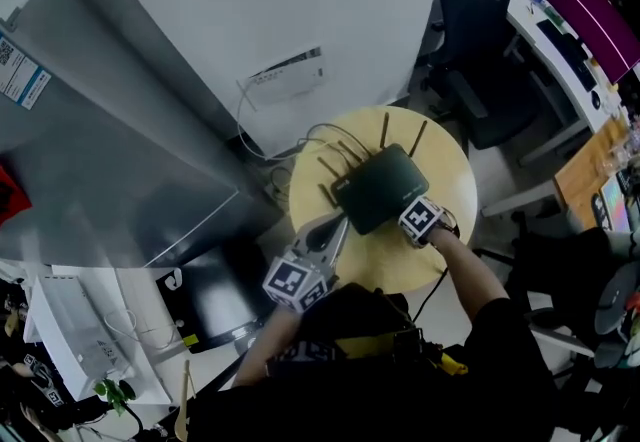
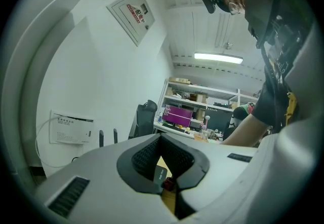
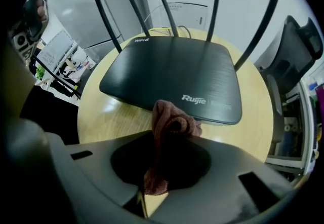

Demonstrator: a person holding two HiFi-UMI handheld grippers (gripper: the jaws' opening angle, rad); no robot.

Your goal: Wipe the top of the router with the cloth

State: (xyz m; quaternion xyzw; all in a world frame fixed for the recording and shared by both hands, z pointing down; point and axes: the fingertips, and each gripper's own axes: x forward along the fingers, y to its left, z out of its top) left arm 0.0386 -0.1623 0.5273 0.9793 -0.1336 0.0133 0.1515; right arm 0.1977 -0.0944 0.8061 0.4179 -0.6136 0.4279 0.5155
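Cloth: reddish-brown, bunched, clamped betw. jaws of right hand-held gripper; top of wad pokes out past the jaw tips.
Cloth vs router: wad sits at near front edge of router, just below the printed logo; can't tell if touching the top.
Router: flat, dark, lies mid tabletop; antennas stand up along its far side.
Right hand-held gripper, head view: at router's near-right corner, pointed in over the edge.
Left hand-held gripper: at router's near-left corner, tips against it.
Left jaws: closed down to a narrow slit in left gripper view; a thin dark edge w/ small label is pinched there, looks like the router's rim.
Tabletop: round, pale yellow wood.
Around: black office chair beyond the tabletop.
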